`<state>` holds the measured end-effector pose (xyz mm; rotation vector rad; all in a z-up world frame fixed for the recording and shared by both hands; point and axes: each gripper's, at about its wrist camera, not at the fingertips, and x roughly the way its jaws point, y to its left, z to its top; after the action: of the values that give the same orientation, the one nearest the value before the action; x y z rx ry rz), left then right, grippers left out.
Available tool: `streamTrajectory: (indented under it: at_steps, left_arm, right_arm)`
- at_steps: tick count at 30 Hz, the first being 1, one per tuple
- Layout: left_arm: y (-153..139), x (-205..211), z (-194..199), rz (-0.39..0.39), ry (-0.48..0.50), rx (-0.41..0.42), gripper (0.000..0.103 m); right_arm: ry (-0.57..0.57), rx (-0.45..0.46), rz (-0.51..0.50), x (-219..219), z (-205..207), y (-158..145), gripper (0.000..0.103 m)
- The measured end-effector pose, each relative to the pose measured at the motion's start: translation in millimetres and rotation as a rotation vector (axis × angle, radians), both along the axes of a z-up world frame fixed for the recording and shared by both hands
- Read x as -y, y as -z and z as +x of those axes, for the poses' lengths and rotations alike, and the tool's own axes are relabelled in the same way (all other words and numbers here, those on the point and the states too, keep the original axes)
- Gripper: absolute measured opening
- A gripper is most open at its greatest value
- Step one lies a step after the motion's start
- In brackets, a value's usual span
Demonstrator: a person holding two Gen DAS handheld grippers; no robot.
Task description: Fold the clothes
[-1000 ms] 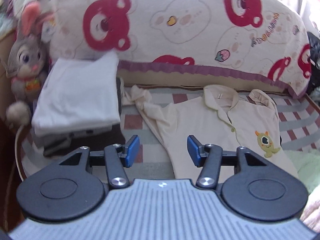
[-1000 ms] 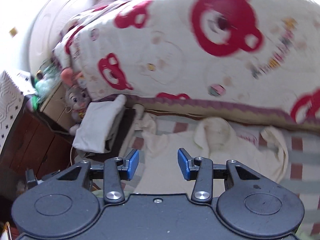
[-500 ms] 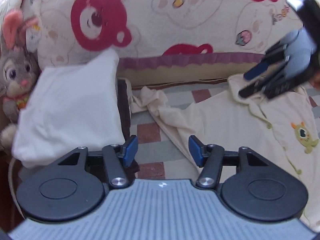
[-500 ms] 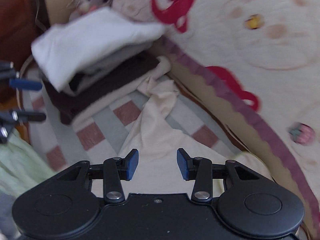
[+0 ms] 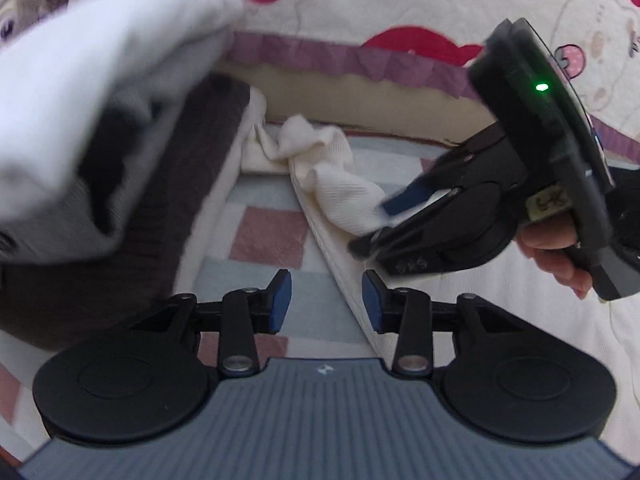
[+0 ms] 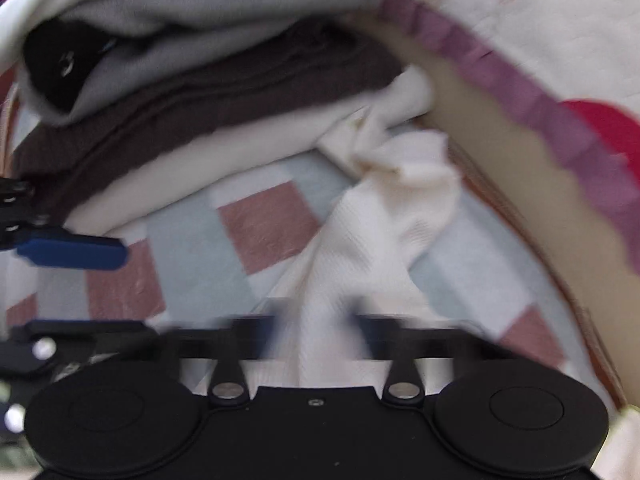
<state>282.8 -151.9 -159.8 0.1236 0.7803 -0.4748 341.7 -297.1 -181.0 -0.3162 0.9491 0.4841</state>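
Note:
A cream shirt lies on the checked sheet [image 5: 264, 236], and its crumpled sleeve [image 5: 340, 184] runs toward the folded stack. My right gripper [image 6: 324, 328] is shut on that sleeve [image 6: 384, 232], blurred by motion. In the left wrist view the right gripper [image 5: 372, 226] comes in from the right and pinches the cloth. My left gripper [image 5: 326, 300] hovers low over the sheet with its jaws closing. The shirt's edge [image 5: 348, 280] lies between its blue pads [image 5: 280, 300], which do not press on it. Its fingers also show at the left edge of the right wrist view, left gripper [image 6: 132, 290].
A stack of folded clothes [image 5: 100, 92], white on grey on dark brown [image 6: 224, 104], sits at the left against a bear-print quilt [image 5: 400, 4] with purple trim [image 6: 520, 92]. A plush rabbit [image 5: 16, 12] peeks out at the top left. A hand [image 5: 556, 248] holds the right gripper.
Both grippers have dropped close to the bed near the sleeve. The right one rolled and went from open to shut on the sleeve. The left jaws have narrowed.

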Motion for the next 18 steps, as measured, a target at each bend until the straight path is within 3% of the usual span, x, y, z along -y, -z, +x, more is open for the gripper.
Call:
streamTrajectory:
  at_steps: [3, 5, 12, 15, 18]
  left_arm:
    - [5.5, 1.5, -0.1, 0.019, 0.016, 0.015, 0.038]
    - [6.7, -1.2, 2.3, -0.027, 0.019, 0.005, 0.040]
    - [13.8, 17.4, 31.5, -0.227, 0.039, -0.097, 0.043]
    - [23.5, 39.1, 46.6, -0.227, 0.027, -0.071, 0.045]
    - [29.4, 51.7, 66.2, -0.244, -0.020, -0.113, 0.045]
  right_arm:
    - [0.145, 0.042, 0.088, 41.9, -18.7, -16.3, 0.002]
    - [0.268, 0.037, 0.146, 74.6, -37.5, -26.6, 0.002]
    - [0.535, -0.076, 0.163, 133.9, -93.3, -7.8, 0.002]
    - [0.621, -0.128, 0.160, 146.8, -108.9, 1.6, 0.001]
    - [0.665, -0.118, 0.091, 159.1, -121.6, 7.6, 0.000]
